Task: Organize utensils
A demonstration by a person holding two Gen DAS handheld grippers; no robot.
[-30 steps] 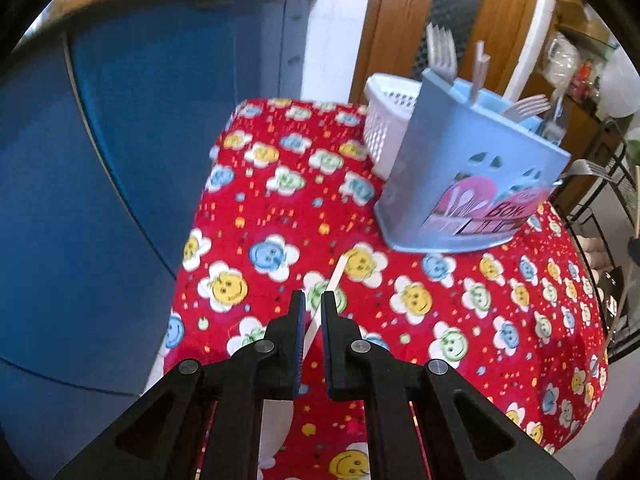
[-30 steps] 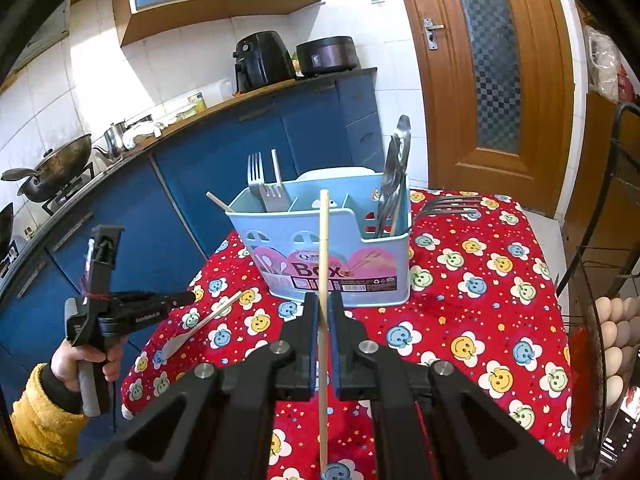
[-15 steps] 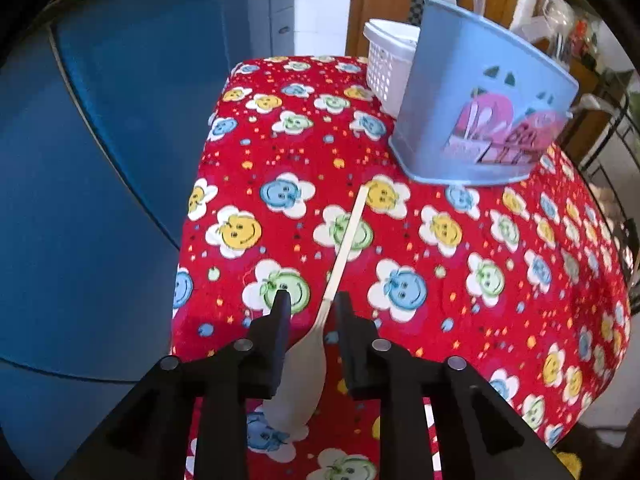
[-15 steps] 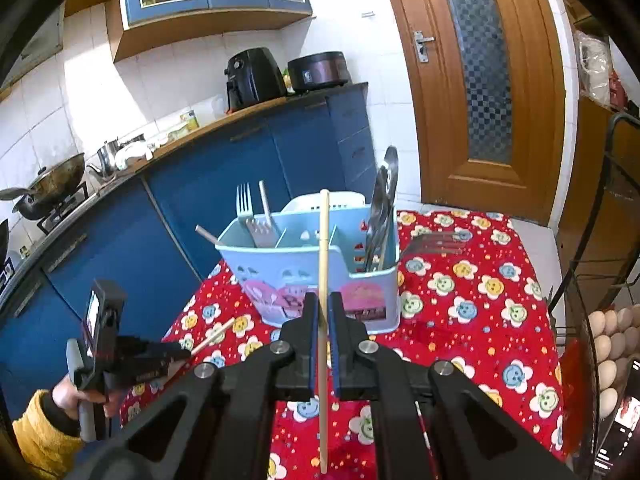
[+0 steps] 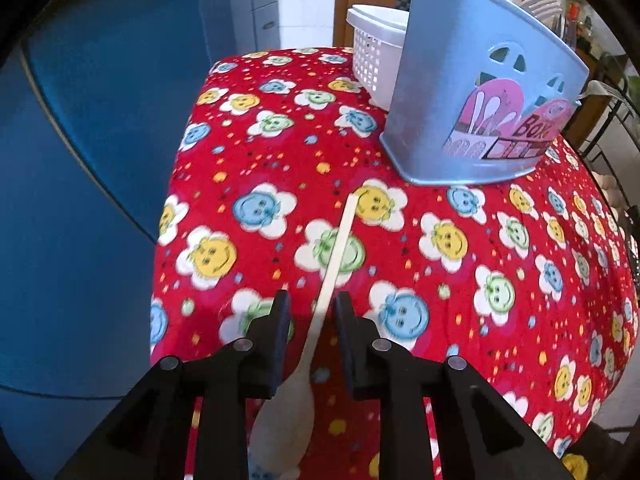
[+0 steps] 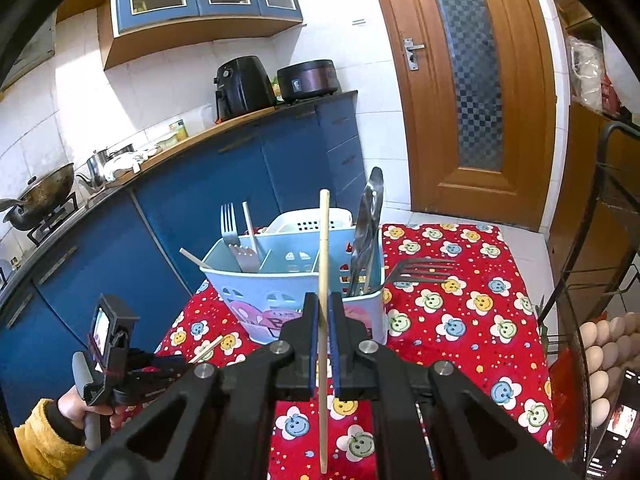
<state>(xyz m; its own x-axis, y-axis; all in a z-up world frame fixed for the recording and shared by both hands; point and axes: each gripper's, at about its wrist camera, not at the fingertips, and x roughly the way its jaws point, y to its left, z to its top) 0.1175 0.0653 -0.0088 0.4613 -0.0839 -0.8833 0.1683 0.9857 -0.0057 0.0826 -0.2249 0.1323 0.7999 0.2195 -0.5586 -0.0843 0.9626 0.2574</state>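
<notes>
Left wrist view first: your left tongs (image 5: 309, 312) stand apart, straddling the thin handle of a pale wooden spoon (image 5: 320, 312) that lies flat on the red flower-print cloth over the counter (image 5: 500, 248), pads not pressing it. So that spoon is not yet picked up, bowl end toward you, handle tip pointing at the light-blue plastic utensil caddy (image 5: 460, 92). Behind the caddy sits a white perforated plastic basket (image 5: 372, 60).

Right wrist view: your right tongs (image 6: 323, 312) are clenched on a single pale wooden chopstick (image 6: 323, 248), held upright in front of the caddy and above the cloth (not yet over a compartment). Inside the caddy you already have a steel fork (image 6: 229, 224), a light stick-like handle and dark metal utensils standing at the right end. A dark slotted spatula (image 6: 424, 270) lies beside the caddy on the cloth, whether parked or waiting I cannot tell.

I'd judge you partway: chopstick and spoon both remain. Around you are blue kitchen cabinets (image 6: 240, 184), white wall tiles and a wooden door (image 6: 472, 92).
</notes>
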